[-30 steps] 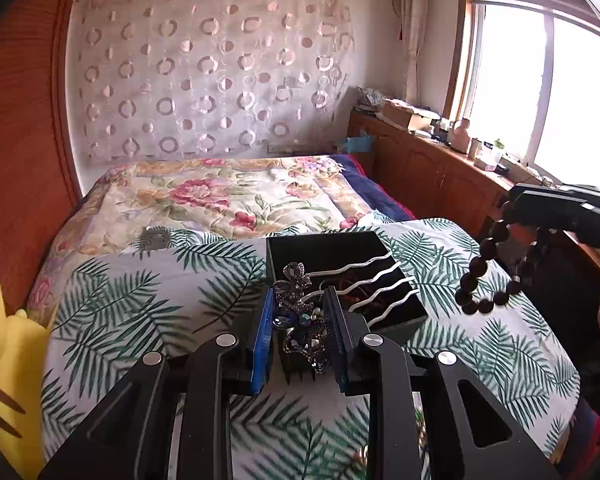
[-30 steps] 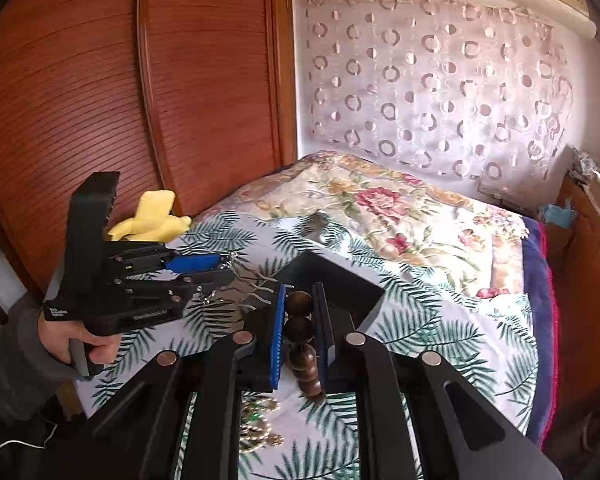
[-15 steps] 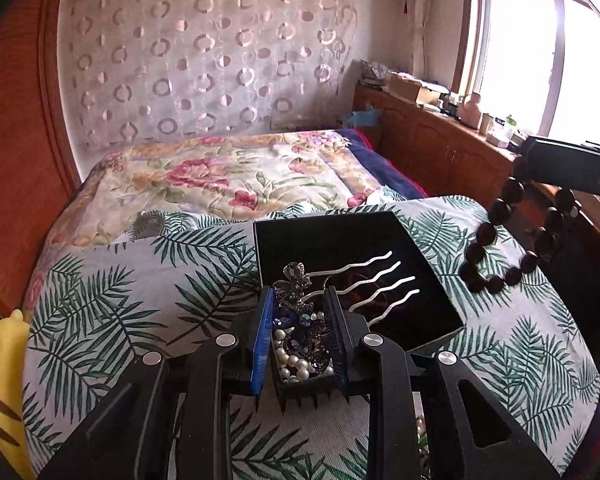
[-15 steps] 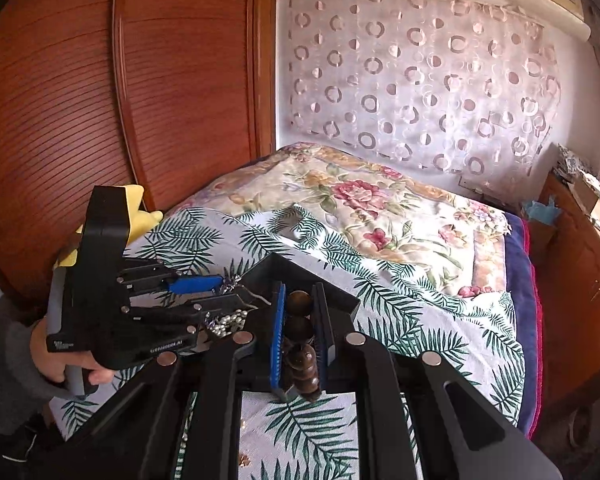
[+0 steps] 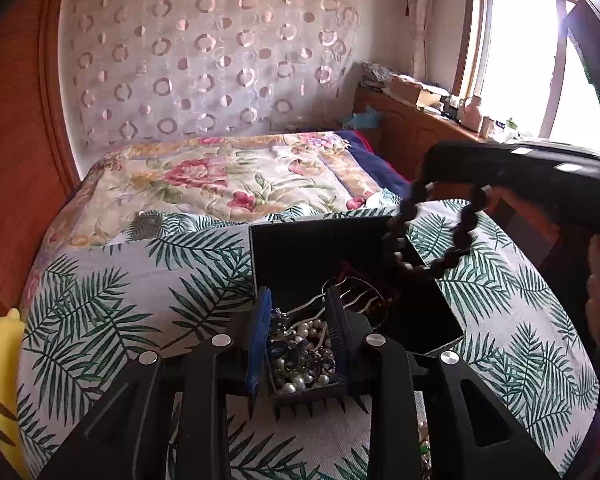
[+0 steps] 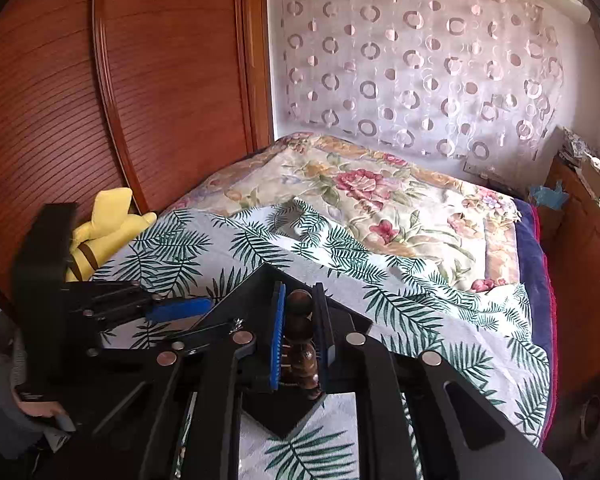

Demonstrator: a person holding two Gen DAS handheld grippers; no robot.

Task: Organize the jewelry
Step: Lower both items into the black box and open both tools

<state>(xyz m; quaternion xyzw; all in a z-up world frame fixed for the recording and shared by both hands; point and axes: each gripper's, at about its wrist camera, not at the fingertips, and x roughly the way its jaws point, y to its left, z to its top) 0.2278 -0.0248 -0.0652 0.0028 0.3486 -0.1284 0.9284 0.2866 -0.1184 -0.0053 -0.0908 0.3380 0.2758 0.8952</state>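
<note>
Left wrist — left hand-held gripper (image 5: 300, 320) clamps hair comb (image 5: 302, 350) | over box (image 5: 300, 248)

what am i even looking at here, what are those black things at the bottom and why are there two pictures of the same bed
There is no robot. A person holds a pair of hand-held tongs in each hand, and each has a wide-angle camera looking forward along its two fingers. So the black bars at the bottom of each picture are the tongs themselves.

One picture comes from the left tongs, the other from the right tongs; each pair also shows up at the side of the other's picture.

On the bed lies a palm-leaf cloth with an open black jewelry box on it.

The left tongs are shut on a hair comb decorated with pearls and blue stones, low over the box. The right tongs are shut on a dark bead bracelet, which hangs over the box's far side.
</note>
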